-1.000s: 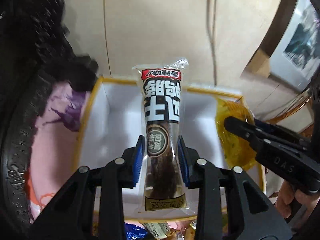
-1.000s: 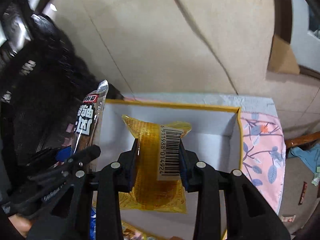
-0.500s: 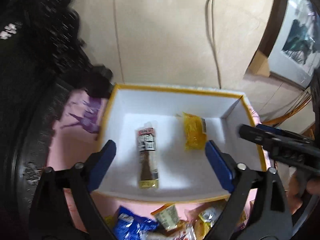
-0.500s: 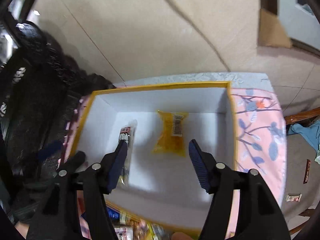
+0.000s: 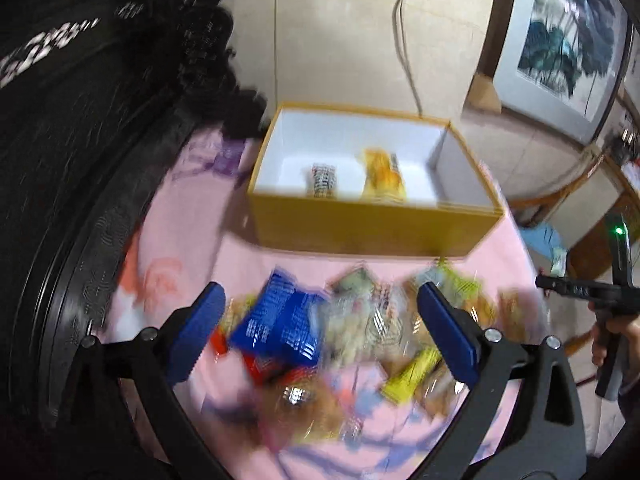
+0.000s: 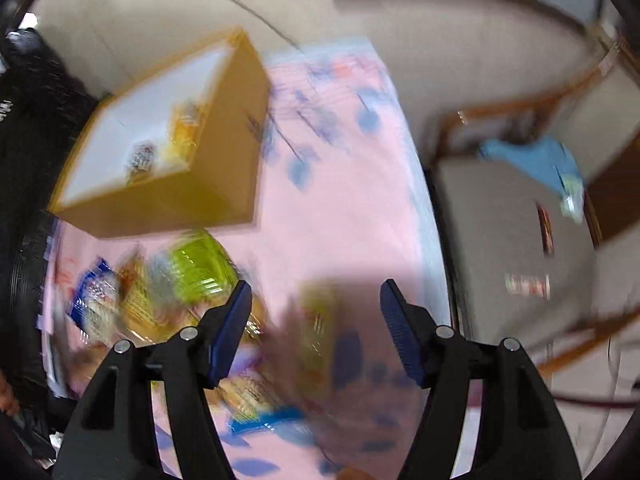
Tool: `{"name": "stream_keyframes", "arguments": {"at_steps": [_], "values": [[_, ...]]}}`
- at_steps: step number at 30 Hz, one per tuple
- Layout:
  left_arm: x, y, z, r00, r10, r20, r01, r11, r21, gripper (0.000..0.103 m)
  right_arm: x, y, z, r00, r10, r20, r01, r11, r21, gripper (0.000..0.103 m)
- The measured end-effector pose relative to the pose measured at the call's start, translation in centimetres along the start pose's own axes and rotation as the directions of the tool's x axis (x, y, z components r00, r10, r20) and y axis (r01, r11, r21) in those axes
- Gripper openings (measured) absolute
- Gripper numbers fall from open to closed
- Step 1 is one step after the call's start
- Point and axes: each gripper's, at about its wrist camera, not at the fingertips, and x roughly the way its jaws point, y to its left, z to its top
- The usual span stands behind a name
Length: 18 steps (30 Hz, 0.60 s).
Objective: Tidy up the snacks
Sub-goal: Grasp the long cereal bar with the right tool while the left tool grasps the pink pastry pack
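A yellow box with a white inside stands at the back of the pink cloth. In it lie a dark jerky stick packet and a yellow packet. My left gripper is open and empty above a blurred heap of snacks, among them blue packets. My right gripper is open and empty over the cloth, with a green-yellow packet to its left. The box also shows in the right wrist view.
A black carved chair back rises at the left. The pink flowered cloth ends at the table's right edge, with floor and a blue cloth beyond. A wall socket and cord are behind the box.
Both grippers let go of their packets into the box, opened wide and pulled back towards the snack heap. The right gripper also swung to the right.
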Motion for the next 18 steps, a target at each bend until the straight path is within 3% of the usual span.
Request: {"name": "stream_keyframes", "arguments": {"at_steps": [5, 12, 15, 18], "values": [[-0.9, 2.0, -4.0, 0.996, 0.044, -0.078, -0.048, 0.998, -0.051, 0.098, 2.7, 0.1, -2.7, 0.998, -0.041, -0.041, 0.04, 0.999, -0.011, 0.053], [-2.5, 4.8, -5.9, 0.988, 0.124, -0.094, -0.135, 0.984, -0.115, 0.098, 5.0, 2.1, -4.0, 0.997, -0.048, -0.053, 0.043, 0.995, -0.095, 0.048], [-2.4, 5.5, -7.0, 0.982, 0.14, -0.13, -0.157, 0.979, -0.13, 0.098, 5.3, 3.1, -4.5, 0.993, -0.111, -0.024, 0.106, 0.979, -0.174, 0.032], [-1.8, 5.5, -8.0, 0.977, 0.132, -0.169, -0.153, 0.981, -0.12, 0.098, 5.1, 2.7, -4.9, 0.995, -0.095, -0.021, 0.09, 0.982, -0.164, 0.03]]}}
